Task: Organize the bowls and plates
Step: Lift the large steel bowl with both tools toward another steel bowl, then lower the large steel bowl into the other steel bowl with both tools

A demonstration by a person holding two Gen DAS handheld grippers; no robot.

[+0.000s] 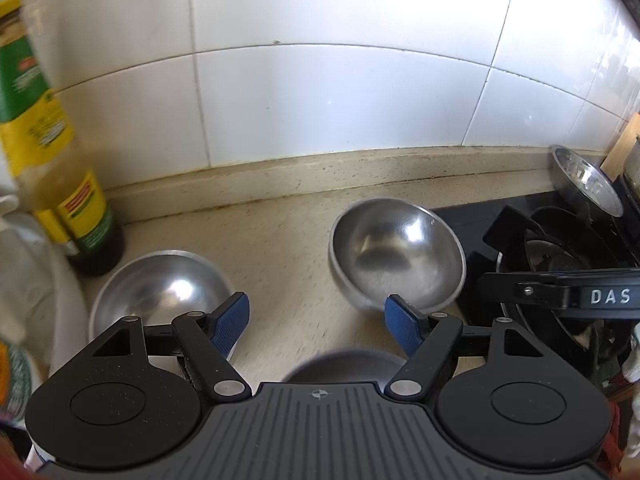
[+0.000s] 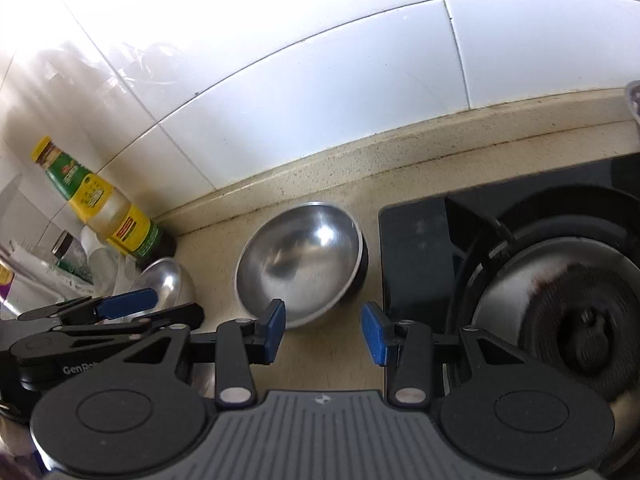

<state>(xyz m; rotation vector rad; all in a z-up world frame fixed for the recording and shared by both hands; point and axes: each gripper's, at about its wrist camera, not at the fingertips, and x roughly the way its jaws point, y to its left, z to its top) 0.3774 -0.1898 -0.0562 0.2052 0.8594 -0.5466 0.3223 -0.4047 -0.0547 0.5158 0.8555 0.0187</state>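
A steel bowl [image 1: 398,256] sits on the beige counter beside the stove; it also shows in the right wrist view [image 2: 300,264]. A second steel bowl [image 1: 160,292] sits left of it, near the sauce bottle, and shows in the right wrist view [image 2: 168,284]. A third dark bowl rim [image 1: 340,368] lies just under my left gripper. My left gripper [image 1: 316,324] is open and empty above the counter between the bowls. My right gripper [image 2: 323,332] is open and empty just in front of the middle bowl.
A sauce bottle [image 1: 48,148] stands at the left by the tiled wall. A black gas stove [image 2: 540,280] with a burner lies to the right. A steel dish [image 1: 588,180] leans at the far right. Clutter and a white container [image 2: 48,272] sit at far left.
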